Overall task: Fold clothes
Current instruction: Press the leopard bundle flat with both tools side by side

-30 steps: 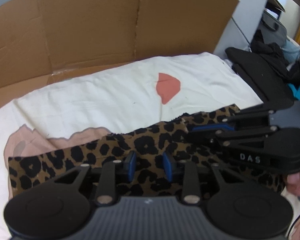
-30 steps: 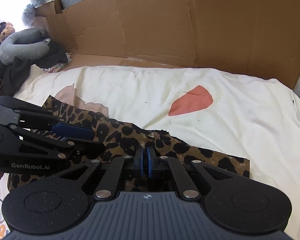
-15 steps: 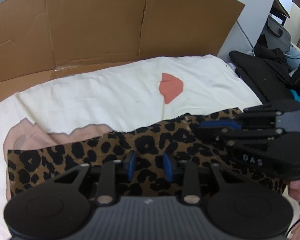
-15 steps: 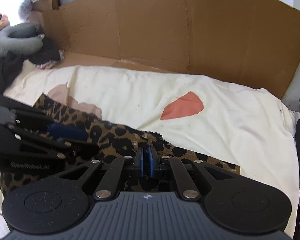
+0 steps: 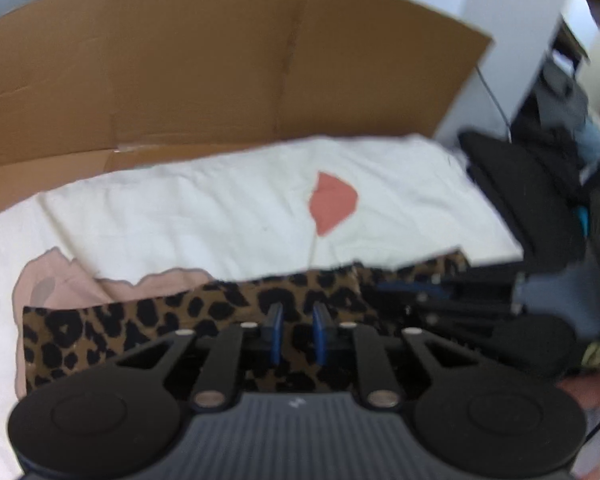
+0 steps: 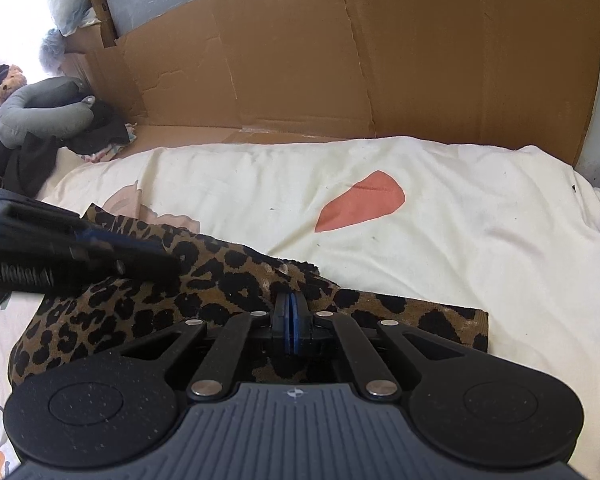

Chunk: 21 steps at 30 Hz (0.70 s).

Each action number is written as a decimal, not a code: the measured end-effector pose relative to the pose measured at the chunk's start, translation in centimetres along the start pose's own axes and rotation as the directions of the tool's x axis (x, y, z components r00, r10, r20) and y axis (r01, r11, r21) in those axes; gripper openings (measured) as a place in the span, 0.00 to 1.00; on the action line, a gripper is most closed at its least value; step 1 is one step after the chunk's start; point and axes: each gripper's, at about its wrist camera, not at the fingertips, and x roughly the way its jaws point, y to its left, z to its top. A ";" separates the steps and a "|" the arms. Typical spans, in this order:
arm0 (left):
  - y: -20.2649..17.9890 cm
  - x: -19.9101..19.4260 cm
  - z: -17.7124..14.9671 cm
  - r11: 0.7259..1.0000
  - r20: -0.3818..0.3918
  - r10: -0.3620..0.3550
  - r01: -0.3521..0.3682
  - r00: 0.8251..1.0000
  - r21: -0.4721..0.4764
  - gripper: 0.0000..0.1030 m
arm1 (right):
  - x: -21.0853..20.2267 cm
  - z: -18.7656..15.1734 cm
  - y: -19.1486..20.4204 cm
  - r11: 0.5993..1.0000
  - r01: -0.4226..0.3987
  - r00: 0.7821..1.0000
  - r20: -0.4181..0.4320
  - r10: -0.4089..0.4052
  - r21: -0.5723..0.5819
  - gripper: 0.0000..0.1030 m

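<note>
Angling both grippers downward over the leopard-print garment (image 6: 228, 276) lying on the cream sheet (image 6: 440, 248), you clench the right gripper (image 6: 291, 312) on its edge while the left gripper (image 5: 296, 320), jaws just narrowing, stands slightly apart above the fabric.

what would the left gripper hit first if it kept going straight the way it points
Most likely the leopard-print cloth: the left gripper points down at it, pads apart with the cloth right at their tips. Whether they touch it yet is unclear.

Leopard-print garment (image 6: 228, 272) lies as a rumpled folded strip on cream bedding.
</note>
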 end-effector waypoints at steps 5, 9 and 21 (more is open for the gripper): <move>-0.1 0.7 -0.8 0.999 0.011 0.026 -0.026 1.000 0.045 0.20 | -0.2 0.2 0.1 1.000 0.009 1.000 -0.007 -0.009 -0.007 0.03; 0.4 1.0 -1.0 0.999 0.007 0.017 -0.017 1.000 0.037 0.20 | -1.1 0.1 0.1 0.994 0.079 0.997 0.005 -0.079 -0.071 0.11; 0.1 1.0 -0.9 0.999 -0.005 0.033 -0.032 0.999 0.040 0.20 | -4.1 -2.4 -5.4 0.981 0.195 0.981 -0.021 -0.194 0.010 0.17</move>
